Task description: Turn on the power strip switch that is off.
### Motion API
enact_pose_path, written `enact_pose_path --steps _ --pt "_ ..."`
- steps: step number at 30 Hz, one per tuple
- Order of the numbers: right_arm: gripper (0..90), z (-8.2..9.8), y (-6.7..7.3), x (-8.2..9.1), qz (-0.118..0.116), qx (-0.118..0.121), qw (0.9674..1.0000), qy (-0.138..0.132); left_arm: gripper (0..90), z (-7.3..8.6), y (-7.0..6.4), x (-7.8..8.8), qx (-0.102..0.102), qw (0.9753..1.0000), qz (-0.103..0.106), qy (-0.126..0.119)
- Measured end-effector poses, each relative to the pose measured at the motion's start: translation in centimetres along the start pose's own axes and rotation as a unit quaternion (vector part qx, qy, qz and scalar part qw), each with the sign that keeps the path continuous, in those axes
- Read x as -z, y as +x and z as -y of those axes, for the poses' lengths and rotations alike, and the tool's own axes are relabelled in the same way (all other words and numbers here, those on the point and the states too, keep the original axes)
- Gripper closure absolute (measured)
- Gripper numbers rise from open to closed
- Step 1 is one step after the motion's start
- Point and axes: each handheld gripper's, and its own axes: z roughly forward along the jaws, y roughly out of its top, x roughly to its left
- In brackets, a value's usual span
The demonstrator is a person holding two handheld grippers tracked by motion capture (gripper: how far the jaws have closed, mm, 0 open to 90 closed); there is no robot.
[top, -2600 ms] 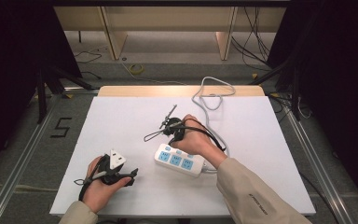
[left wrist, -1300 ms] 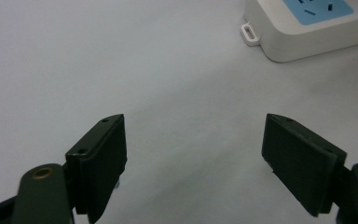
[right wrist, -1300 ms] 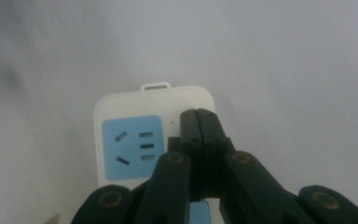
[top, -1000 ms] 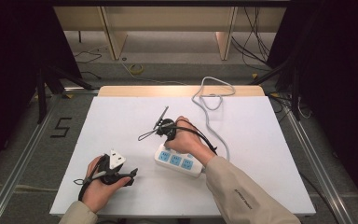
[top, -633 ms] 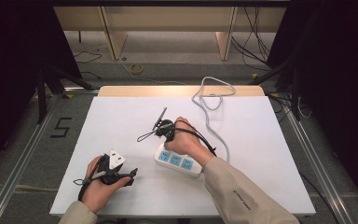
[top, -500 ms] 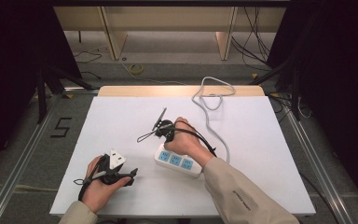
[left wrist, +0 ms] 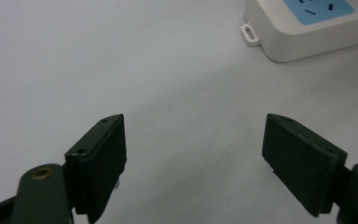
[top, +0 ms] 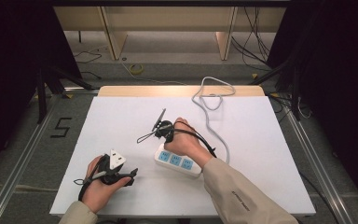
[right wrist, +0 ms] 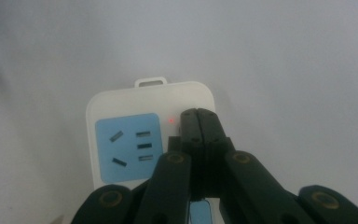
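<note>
Our right tongs (right wrist: 198,122) are pressed fully together, tips down on the white power strip (right wrist: 150,135) beside its small red light (right wrist: 171,120). Our left tongs (left wrist: 193,161) gape wide over the bare white worktop (top: 261,140), holding nothing, near the strip's end.

High view: we look forward and down over the whole table (top: 121,121). Left gripper view sits low and close, facing right toward the power strip (left wrist: 307,28). Right gripper view looks nearly straight down, tight on the same strip's left end.
</note>
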Motion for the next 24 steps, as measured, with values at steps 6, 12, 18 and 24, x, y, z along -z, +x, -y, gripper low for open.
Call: enact_pose_path --steps 6,12,18,24 --pt "90.0 0.02 0.00 0.00 0.000 0.000 1.0000 -0.001 21.8 -0.01 0.00 -0.05 -0.002 1.0000 0.000 0.001" --pt "90.0 0.06 -0.01 -0.01 -0.001 0.001 1.0000 -0.003 21.8 -0.02 -0.02 -0.06 -0.003 1.0000 0.000 0.001" --pt "90.0 0.04 -0.02 0.00 0.000 0.002 1.0000 -0.001 21.8 -0.01 0.00 -0.07 -0.002 1.0000 0.000 0.000" --pt "90.0 0.03 0.04 0.03 0.001 0.004 1.0000 0.000 21.7 -0.02 -0.02 -0.10 -0.003 1.0000 0.000 0.001"
